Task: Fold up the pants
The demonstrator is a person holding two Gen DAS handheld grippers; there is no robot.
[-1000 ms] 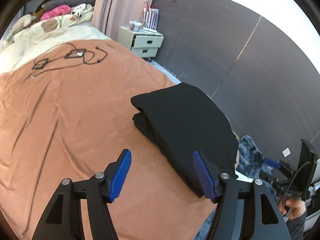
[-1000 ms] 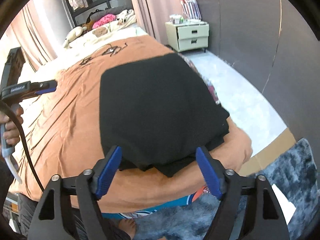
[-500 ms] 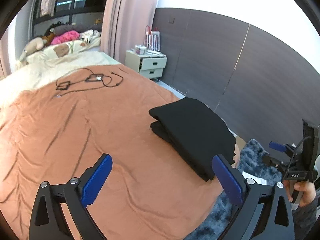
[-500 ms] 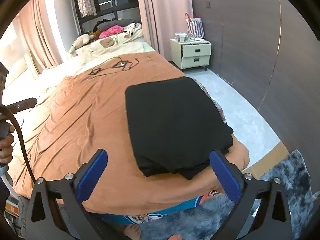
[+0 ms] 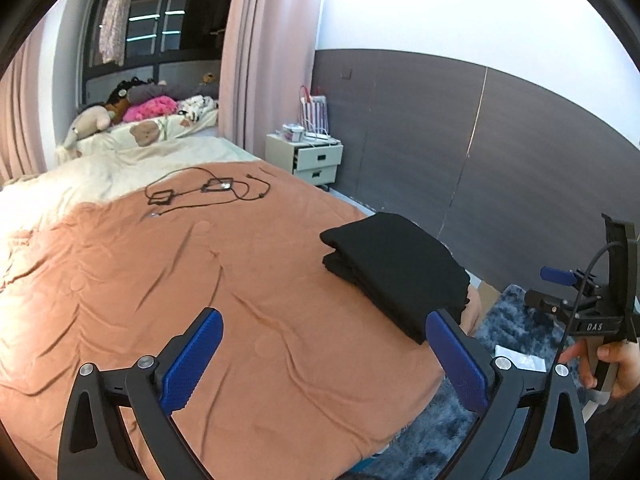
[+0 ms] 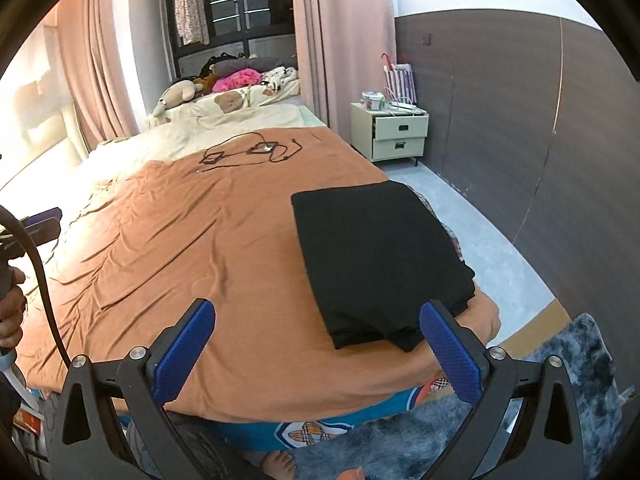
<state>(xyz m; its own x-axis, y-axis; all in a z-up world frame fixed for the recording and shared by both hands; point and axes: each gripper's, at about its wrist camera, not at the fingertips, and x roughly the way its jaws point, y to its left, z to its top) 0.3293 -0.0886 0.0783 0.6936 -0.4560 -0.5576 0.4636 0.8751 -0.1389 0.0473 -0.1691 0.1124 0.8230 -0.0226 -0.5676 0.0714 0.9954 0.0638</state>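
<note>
A: Entry. The pants (image 6: 380, 256) lie as a flat black folded stack on the orange bedspread (image 6: 192, 248), at the bed's near right corner by the grey rug (image 5: 504, 320).

B: Change since a second ago?

A: Both tools have backed off. The left gripper (image 5: 324, 360) and right gripper (image 6: 316, 352) had their pads close beside the stack; now the jaws stand fully spread with nothing between them, and the stack looks smaller and farther off in both views.

B: Meaning?

A: Judged: the fold is finished and released. The stack keeps its shape unaided.

B: Unclear items?

A: The underside layers and how many folds there are cannot be counted. The stack's near edge sits behind the right pad in each view. The person shows only as a hand (image 5: 612, 364) on the other tool.
</note>
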